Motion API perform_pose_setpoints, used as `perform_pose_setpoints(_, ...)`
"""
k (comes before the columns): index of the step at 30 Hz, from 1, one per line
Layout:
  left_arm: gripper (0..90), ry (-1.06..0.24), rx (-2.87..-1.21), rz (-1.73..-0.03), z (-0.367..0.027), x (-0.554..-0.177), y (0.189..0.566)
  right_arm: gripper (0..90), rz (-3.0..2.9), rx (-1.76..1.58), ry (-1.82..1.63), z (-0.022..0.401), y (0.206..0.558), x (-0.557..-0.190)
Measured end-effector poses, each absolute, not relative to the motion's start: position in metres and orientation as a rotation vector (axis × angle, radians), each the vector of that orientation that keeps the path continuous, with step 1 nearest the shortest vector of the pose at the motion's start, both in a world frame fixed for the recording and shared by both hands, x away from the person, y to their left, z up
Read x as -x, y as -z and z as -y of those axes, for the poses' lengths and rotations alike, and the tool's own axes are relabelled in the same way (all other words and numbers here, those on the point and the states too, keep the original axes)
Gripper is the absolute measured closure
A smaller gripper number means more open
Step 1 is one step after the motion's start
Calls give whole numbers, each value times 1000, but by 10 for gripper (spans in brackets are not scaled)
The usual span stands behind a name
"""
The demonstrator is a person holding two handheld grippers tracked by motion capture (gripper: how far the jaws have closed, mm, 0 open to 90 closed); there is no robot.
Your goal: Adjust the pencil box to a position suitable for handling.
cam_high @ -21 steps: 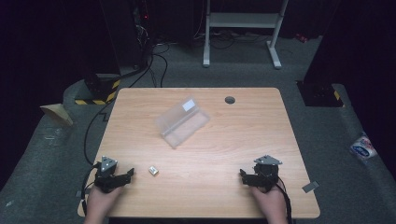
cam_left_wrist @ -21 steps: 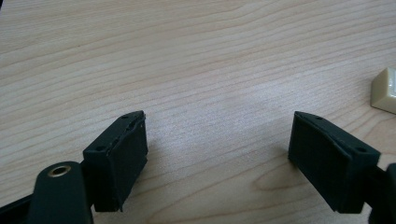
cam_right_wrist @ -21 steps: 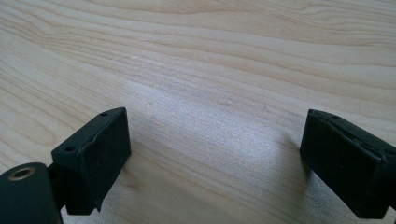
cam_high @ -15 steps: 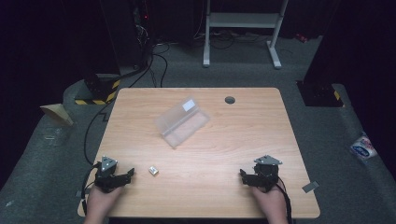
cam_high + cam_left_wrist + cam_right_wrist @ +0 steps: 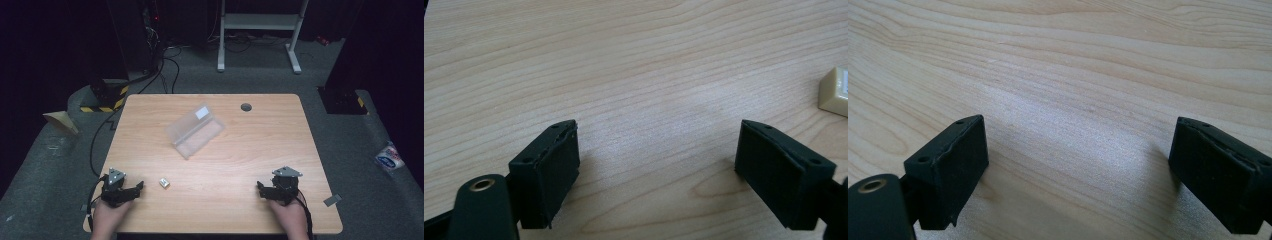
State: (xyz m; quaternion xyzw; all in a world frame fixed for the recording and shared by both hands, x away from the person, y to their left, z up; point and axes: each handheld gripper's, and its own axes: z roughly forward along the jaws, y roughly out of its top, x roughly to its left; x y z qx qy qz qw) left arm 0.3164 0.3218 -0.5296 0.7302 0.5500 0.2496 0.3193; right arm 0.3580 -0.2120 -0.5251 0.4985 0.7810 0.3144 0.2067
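Left hand-held gripper [image 5: 134, 189], lower left of the high view: jaws spread wide, nothing between them, resting on the light wooden worktop [image 5: 240, 150]. Small cream rectangular block [image 5: 164, 183] lies just to its right, apart from the jaws; in the left gripper view it sits at the right edge [image 5: 836, 91]. Right hand-held gripper [image 5: 262, 190], lower right: jaws spread, bare wood between. Clear plastic box [image 5: 195, 131] lies well apart, at the upper centre of the worktop.
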Motion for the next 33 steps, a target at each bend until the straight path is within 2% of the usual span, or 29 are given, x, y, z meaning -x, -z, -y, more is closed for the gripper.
perform_pose_setpoints(8, 222, -586, -1846, -1417, -321, -311, 522, 97, -2176, -1388, -875, 213, 525, -358)
perform_pose_setpoints(12, 228, -602, -1872, -1368, -306, -308, 516, 98, -2176, -1384, -877, 213, 525, -358)
perform_pose_setpoints(17, 227, -523, -1892, -1273, -278, -312, 493, 101, -2175, -1384, -879, 213, 525, -358)
perform_pose_setpoints(23, 248, -526, -1985, -1152, -232, -338, 467, 102, -2178, -1384, -877, 213, 525, -357)
perform_pose_setpoints(27, 250, -495, -1994, -1157, -218, -356, 465, 102, -2176, -1384, -879, 213, 525, -358)
perform_pose_setpoints(31, 273, -521, -2020, -1154, -198, -376, 468, 113, -2180, -1383, -878, 213, 525, -356)
perform_pose_setpoints(33, 324, -512, -2028, -1177, -193, -385, 471, 113, -2183, -1376, -879, 213, 525, -357)
